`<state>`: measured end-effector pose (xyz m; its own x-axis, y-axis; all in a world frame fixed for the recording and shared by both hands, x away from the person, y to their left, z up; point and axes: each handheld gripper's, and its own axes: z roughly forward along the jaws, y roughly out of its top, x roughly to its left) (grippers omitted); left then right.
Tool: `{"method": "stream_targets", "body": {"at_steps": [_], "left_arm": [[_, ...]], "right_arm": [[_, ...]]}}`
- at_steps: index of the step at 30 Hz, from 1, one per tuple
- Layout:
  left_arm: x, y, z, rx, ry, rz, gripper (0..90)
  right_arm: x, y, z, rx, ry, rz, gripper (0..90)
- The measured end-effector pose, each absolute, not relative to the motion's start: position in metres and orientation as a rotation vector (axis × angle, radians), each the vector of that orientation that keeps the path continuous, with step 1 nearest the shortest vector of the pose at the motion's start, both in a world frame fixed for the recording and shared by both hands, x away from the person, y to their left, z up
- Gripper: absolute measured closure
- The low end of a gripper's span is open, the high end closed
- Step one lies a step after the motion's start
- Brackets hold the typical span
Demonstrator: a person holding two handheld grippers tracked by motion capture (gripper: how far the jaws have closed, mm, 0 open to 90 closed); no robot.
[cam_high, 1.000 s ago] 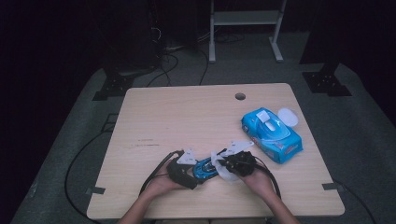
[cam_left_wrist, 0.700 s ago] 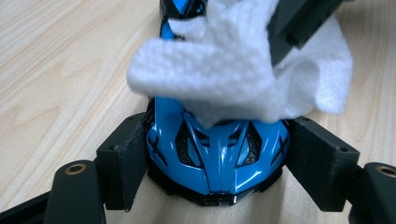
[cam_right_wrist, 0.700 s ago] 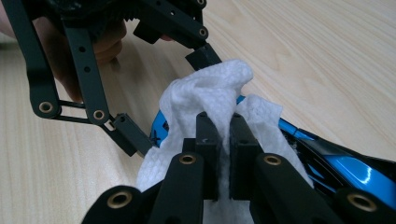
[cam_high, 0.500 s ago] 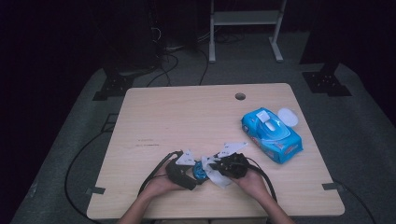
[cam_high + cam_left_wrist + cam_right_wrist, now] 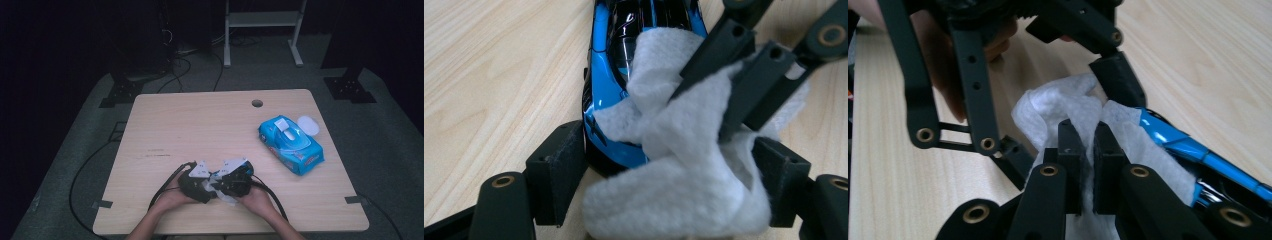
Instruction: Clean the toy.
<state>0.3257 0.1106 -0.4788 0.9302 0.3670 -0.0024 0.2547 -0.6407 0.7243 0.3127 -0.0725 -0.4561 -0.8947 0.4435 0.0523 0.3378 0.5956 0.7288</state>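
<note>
The right tongs (image 5: 1088, 165), pinched on the crumpled white wet wipe (image 5: 684, 165), have slid leftward over the glossy blue toy car (image 5: 624, 65), apparently mid-wipe; the left tongs (image 5: 669, 175) clamp the car near the wooden table's (image 5: 200, 125) front edge.

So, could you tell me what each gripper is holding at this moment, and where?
The right gripper pinches a bunched fold of the white wipe; the left gripper clamps the blue toy car by its sides at one end.
</note>
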Motion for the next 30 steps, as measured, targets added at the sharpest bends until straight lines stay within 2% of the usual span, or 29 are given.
{"method": "stream_targets", "body": {"at_steps": [7, 17, 30], "left_arm": [[0.327, 0.107, -0.479, 2.296, 0.428, 0.194, 25.5], [0.327, 0.1, -0.481, 2.287, 0.443, 0.203, 23.3], [0.325, 0.102, -0.48, 2.3, 0.4, 0.192, 23.3]], "right_arm": [[0.324, -0.097, -0.447, 0.768, 2.566, 1.156, 84.9], [0.309, -0.071, -0.452, 0.611, 2.598, 1.058, 84.7], [0.333, -0.123, -0.44, 0.832, 2.463, 1.062, 84.8]]}}
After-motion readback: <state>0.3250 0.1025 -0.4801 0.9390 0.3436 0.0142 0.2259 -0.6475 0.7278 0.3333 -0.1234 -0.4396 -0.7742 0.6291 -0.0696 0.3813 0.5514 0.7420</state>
